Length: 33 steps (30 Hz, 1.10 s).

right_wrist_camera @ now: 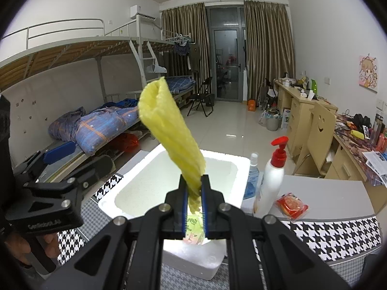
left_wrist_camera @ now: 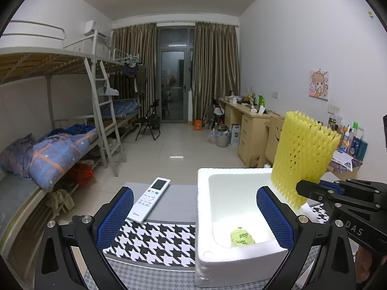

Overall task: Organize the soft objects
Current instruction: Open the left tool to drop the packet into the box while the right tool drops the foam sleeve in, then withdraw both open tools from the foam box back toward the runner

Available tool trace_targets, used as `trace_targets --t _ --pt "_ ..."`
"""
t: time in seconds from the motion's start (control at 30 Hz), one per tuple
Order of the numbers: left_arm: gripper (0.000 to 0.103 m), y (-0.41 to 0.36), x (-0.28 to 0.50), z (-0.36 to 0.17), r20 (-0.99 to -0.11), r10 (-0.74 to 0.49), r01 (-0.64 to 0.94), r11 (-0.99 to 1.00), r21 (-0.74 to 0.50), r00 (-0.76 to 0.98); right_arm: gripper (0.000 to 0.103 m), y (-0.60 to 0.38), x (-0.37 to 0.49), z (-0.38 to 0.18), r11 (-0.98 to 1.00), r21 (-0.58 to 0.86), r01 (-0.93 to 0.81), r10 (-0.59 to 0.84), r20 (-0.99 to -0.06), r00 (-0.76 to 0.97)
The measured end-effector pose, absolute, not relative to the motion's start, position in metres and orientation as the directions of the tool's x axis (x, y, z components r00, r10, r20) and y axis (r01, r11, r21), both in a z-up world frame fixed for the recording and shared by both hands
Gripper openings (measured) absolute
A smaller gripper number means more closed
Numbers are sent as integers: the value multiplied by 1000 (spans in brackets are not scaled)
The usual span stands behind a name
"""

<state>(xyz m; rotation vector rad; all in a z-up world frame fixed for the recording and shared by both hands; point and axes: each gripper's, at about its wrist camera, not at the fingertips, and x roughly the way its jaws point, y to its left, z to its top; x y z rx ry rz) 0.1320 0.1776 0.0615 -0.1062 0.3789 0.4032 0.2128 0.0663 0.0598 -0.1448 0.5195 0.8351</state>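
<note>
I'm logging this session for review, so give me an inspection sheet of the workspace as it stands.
Surface: table with a houndstooth cloth and a grey mat.
Job's things: white foam box open on the table, a small green packet on its floor; yellow foam net held above the box.
Clutter: remote control left of the box; pump bottle, a clear bottle behind it and a red snack packet to the right.
Grippers: left gripper wide open, nothing between its pads; right gripper shut on the net's lower end.
Cables: nothing seen.
Surroundings: bunk beds, desks, curtained glass door.
</note>
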Motion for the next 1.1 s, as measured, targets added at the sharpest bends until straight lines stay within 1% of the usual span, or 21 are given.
trace_targets --t 0.43,0.5,0.53,0.57,0.63,0.83,0.9,0.97,1.1 --pt "102 188 119 57 -379 391 -437 898 -40 838 13 90 226 45 660 84 -746 654 -554 516" --pt "102 189 118 56 -381 394 -444 895 -47 836 27 93 228 42 657 83 -749 649 -568 507" --pt "102 190 117 56 -381 395 -445 894 -51 836 45 94 229 41 657 88 -749 649 -571 503" --pt "102 190 117 55 -384 395 -446 893 -52 835 58 95 229 40 660 93 -745 649 -570 504" --pt "102 191 118 53 -389 395 -448 893 -51 832 62 95 228 38 666 88 -741 644 -569 511" --pt "102 190 118 54 -392 383 -437 898 -56 837 62 89 224 41 665 75 -743 641 -567 517" --pt "102 187 115 55 -387 375 -428 902 -57 842 65 83 225 44 664 79 -743 648 -557 520" --pt "102 184 111 57 -383 365 -417 907 -62 849 74 77 224 49 671 84 -737 650 -545 530" --pt "102 175 107 60 -375 361 -410 910 -56 854 76 64 222 55 680 96 -727 656 -521 545"
